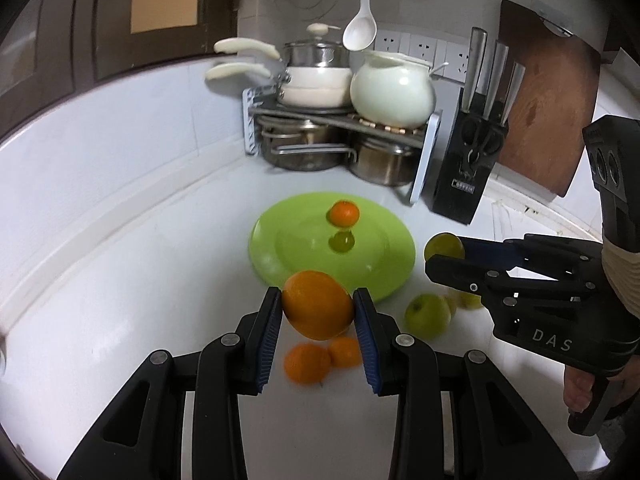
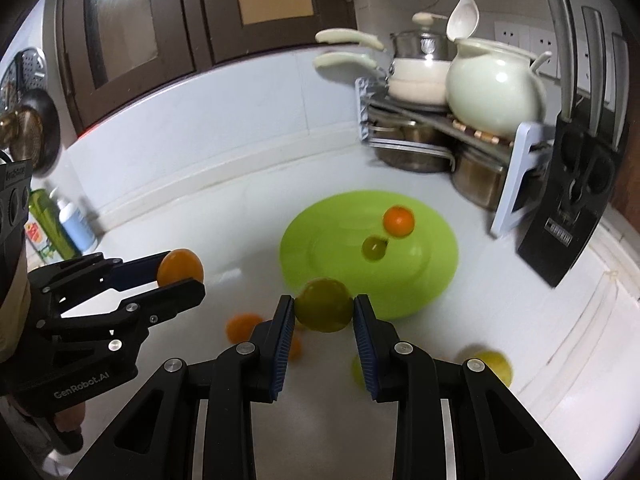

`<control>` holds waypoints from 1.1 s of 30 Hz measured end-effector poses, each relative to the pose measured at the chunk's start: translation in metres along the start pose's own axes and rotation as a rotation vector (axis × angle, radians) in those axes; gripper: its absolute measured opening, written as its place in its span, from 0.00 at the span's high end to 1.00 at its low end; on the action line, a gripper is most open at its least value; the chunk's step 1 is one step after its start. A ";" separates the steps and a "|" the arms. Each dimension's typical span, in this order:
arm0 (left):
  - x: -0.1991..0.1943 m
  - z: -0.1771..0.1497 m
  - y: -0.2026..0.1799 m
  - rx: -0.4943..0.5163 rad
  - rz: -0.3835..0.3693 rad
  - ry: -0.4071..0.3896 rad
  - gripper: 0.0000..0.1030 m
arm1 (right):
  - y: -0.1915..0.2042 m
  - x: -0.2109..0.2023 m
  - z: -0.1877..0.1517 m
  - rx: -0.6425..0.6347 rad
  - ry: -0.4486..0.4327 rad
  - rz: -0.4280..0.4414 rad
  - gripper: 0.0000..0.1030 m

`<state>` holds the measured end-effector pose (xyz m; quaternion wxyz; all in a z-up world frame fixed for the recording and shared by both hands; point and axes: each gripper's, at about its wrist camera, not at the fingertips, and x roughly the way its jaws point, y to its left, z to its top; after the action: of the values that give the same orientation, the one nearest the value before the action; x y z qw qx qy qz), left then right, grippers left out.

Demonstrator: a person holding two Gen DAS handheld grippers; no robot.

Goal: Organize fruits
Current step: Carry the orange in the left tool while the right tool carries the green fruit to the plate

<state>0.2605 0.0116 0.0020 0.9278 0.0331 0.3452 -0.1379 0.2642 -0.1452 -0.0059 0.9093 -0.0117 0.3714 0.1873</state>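
Green plate (image 1: 280, 256) lies just beyond: with left fingers (image 1: 269, 320) clamping the orange (image 1: 316, 304) and right fingers (image 2: 362, 320) the green fruit (image 2: 324, 310), lower both gently onto bare plate before letting go

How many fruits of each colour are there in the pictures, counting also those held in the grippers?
Orange fruits: 4 (1 in the left gripper, 1 on the green plate, 2 on the counter)
Green fruits: 4 (1 in the right gripper, 1 on the plate, 2 on the counter)
Total: 8
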 end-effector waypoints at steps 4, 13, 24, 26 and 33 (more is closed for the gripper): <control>0.012 0.019 0.000 0.023 -0.008 -0.011 0.65 | -0.009 0.004 0.013 0.000 -0.009 -0.008 0.70; 0.046 0.058 -0.003 0.055 -0.029 -0.004 0.65 | -0.028 0.024 0.044 -0.021 -0.002 -0.003 0.70; 0.114 0.090 0.003 0.082 -0.052 0.074 0.65 | -0.058 0.079 0.071 0.004 0.090 -0.016 0.70; 0.129 0.091 0.003 0.089 -0.052 0.106 0.65 | -0.062 0.090 0.071 0.008 0.119 -0.021 0.70; 0.172 0.088 0.004 0.113 -0.068 0.198 0.65 | -0.079 0.128 0.071 0.031 0.211 -0.014 0.70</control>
<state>0.4418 -0.0388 -0.0430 0.8806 0.0870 0.4278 -0.1844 0.4232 -0.1644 -0.0507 0.8666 -0.0198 0.4677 0.1729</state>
